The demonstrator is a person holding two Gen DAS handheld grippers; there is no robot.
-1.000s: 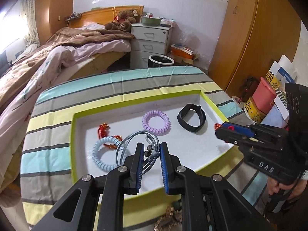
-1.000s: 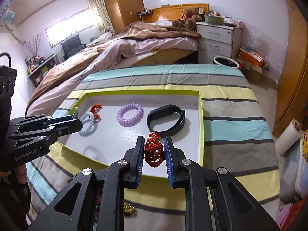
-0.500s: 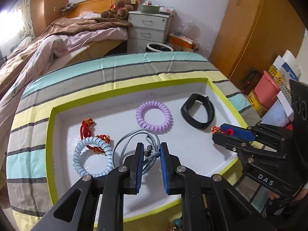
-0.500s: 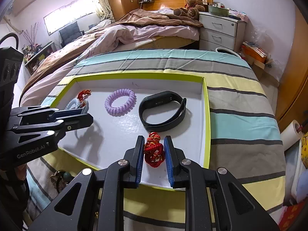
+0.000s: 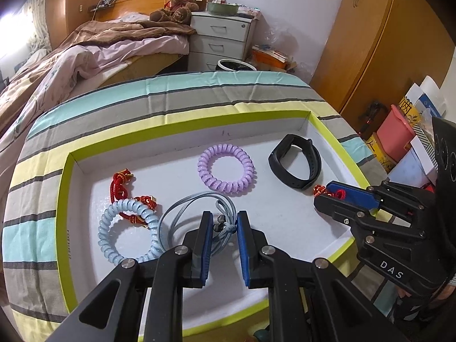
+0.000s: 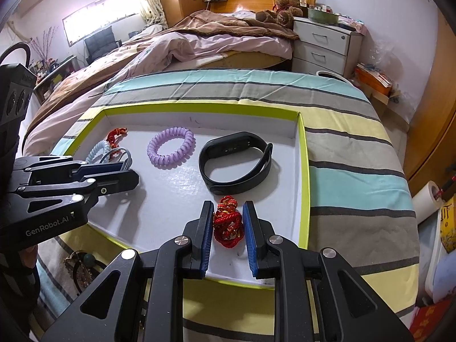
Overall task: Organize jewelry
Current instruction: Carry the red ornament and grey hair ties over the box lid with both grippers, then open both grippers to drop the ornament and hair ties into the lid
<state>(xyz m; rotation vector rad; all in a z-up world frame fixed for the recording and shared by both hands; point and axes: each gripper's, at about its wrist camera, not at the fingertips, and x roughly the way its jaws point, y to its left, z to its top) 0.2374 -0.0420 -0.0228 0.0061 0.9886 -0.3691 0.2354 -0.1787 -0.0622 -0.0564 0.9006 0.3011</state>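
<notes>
Sitting on a striped surface, a shallow white tray with a lime-green rim fills the middle of both views. Low in the centre of the left wrist view, the left gripper has its blue pads set narrow on either side of the knot of a grey cord bracelet; whether the pads press on the knot or stand just off it cannot be told. The cord's loop lies on the tray floor ahead of the pads, touching a pale blue coil hair tie at lower left. That blue coil overlaps a red knotted bracelet lying above it. A purple coil hair tie sits in the centre of the tray, apart from the others, and a black fitness band rests on its edge to the right of it, near the tray's right wall.

Low in the centre of the right wrist view, the right gripper is closed narrowly around a bunched red and gold braided bracelet, just inside the tray's near rim and just below the black band. Whether the bunch touches the tray floor cannot be told. At lower left of that view, more beaded pieces lie on the striped cloth outside the tray.
</notes>
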